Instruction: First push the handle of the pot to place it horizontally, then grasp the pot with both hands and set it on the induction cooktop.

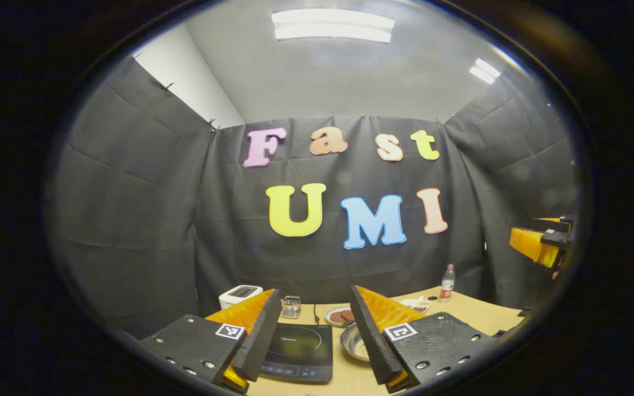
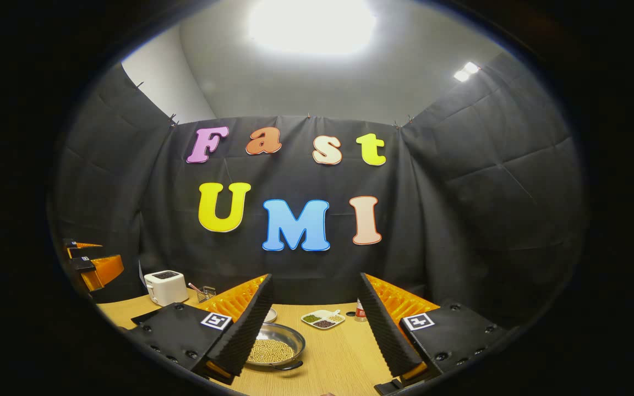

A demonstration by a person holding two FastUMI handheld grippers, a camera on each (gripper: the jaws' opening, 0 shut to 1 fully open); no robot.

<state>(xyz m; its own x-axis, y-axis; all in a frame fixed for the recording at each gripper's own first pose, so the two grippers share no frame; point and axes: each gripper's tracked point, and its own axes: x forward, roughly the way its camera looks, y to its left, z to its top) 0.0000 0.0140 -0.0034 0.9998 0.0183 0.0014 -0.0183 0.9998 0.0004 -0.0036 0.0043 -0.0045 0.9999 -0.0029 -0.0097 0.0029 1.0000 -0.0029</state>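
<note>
My left hand-held gripper hangs above the table with its fingers spread wide, nothing between them. Its right finger hides much of the pot; I see just a slice of rim and small pale beans inside. The induction cooktop lies flat between the fingers, just left of the pot, its near edge cut off. My right hand-held gripper is also wide and empty, over bare wood. From there the pot sits at lower left, partly behind the left finger; its dark handle shows at the near rim. A toaster, a divided dish and a bottle stand toward the back wall.
</note>
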